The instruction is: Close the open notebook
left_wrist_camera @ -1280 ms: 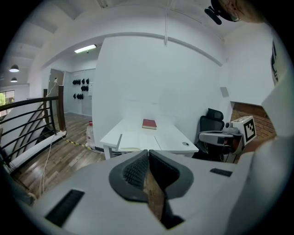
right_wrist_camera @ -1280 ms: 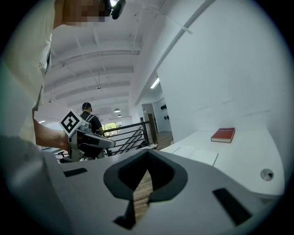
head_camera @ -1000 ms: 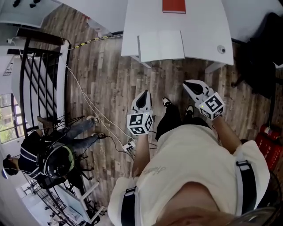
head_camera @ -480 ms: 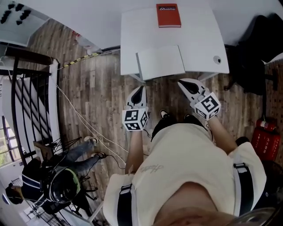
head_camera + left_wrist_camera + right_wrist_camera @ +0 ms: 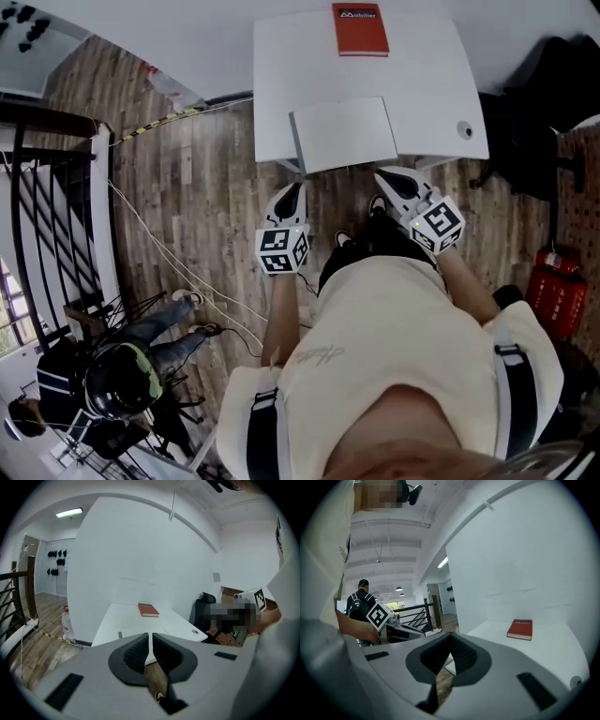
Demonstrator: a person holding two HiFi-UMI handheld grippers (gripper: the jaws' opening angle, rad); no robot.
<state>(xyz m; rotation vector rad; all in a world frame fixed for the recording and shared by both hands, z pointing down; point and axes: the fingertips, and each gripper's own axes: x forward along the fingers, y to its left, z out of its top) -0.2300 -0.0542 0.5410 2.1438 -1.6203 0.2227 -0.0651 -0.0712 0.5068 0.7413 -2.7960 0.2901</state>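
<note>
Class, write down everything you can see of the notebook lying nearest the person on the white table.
The notebook shows plain pale pages, no writing discernible, and a thin dark strip along its left edge. It lies flat at the near edge of the white table, its near left corner seeming to overhang. The red book lies apart beyond it. The left gripper and right gripper do not touch it.

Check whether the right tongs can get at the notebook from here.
Probably yes. The right tongs hover just off the table, close to the notebook at its near edge, with nothing between. They are shut, so they'd need opening to grip a page.
</note>
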